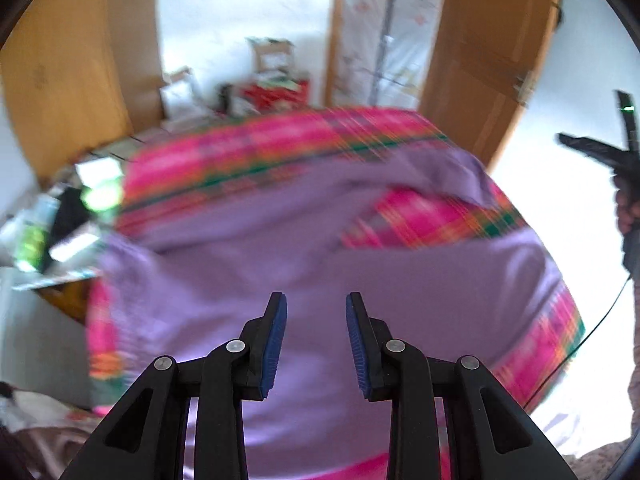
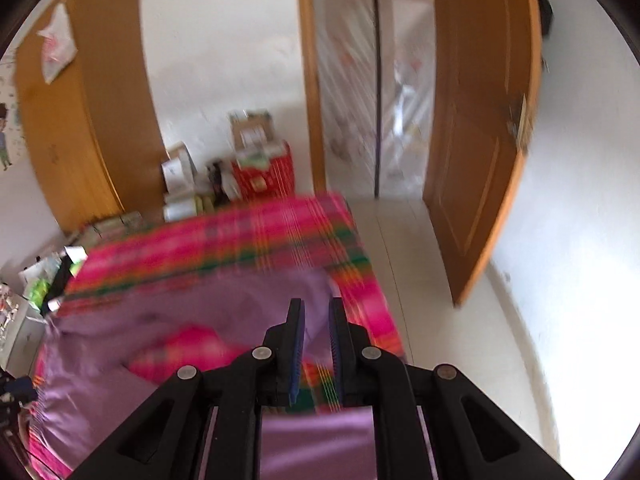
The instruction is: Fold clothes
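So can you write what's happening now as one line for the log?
task: fold clothes | left gripper: open, empty | right gripper: open, empty | purple garment: spread on pink plaid bed, untouched

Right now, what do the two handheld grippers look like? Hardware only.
Both match: the left gripper and right gripper have black plastic linkage arms with round silver pivot pins, and fingers faced with ribbed blue pads. In the left view the right unit shows a small green light and a thin black cable.
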A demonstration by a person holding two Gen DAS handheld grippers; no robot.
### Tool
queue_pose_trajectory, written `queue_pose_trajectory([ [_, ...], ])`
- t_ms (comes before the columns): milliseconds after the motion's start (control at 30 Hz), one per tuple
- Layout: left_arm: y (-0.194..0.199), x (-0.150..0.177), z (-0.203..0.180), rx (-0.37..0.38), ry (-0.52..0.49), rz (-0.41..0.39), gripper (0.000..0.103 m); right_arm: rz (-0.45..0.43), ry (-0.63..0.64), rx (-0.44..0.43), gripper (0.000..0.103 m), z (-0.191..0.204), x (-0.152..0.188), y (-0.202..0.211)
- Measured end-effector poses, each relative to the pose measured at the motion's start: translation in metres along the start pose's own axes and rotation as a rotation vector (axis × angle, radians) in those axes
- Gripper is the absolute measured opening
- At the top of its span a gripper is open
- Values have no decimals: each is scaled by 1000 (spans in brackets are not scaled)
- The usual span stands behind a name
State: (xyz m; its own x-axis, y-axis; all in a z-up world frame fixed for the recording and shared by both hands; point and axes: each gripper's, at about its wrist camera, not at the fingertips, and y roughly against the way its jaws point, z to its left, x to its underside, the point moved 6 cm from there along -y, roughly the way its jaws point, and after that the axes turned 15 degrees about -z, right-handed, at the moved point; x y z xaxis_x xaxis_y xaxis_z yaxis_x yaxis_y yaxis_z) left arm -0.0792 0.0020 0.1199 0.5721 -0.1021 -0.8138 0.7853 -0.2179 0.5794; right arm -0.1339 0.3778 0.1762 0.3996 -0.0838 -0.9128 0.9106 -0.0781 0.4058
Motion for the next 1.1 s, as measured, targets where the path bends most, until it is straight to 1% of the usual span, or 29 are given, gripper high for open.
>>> queue_pose_trajectory([
  [33,2,-11,11,-6,-8,-13,32,-23,18,-11,15,7,-19,3],
  [100,2,-34,35,-56,-10,-26,32,-57,44,-43,21,27,-54,2],
  [167,-2,-52,57,-116,-31,-12,32,-83,59,-69,24,46,-83,-2],
  [200,-6,-59,67,-146,-57,5,32,-94,67,-91,26,57,-95,-4],
  [233,-10,-65,75,-172,-87,23,32,-102,74,-117,27,68,-105,-10],
  [267,-16,-69,84,-193,-117,42,32,-98,90,-139,33,80,-112,-17],
  [333,-30,-76,102,-227,-178,82,32,-67,146,-197,35,106,-116,-38],
  [400,-49,-77,122,-261,-206,113,32,-12,190,-248,35,130,-108,-65],
  [433,-58,-75,130,-257,-202,130,32,14,208,-270,35,141,-101,-80],
  [533,-89,-59,152,-220,-199,179,32,86,241,-340,35,171,-67,-122],
  [600,-105,-42,153,-179,-234,212,32,140,273,-382,35,186,-38,-145],
  [667,-122,-21,155,-159,-293,260,32,191,314,-414,35,198,-7,-162],
  [767,-143,2,157,-101,-319,309,32,268,361,-465,36,215,30,-186],
  [867,-157,18,153,-34,-330,325,32,316,394,-530,39,229,57,-198],
  [933,-164,26,150,-7,-350,326,32,333,446,-561,40,239,72,-203],
  [1000,-171,32,148,-2,-362,331,32,340,501,-587,40,246,83,-205],
  [1100,-175,33,154,-31,-372,311,32,344,538,-633,40,253,91,-200],
])
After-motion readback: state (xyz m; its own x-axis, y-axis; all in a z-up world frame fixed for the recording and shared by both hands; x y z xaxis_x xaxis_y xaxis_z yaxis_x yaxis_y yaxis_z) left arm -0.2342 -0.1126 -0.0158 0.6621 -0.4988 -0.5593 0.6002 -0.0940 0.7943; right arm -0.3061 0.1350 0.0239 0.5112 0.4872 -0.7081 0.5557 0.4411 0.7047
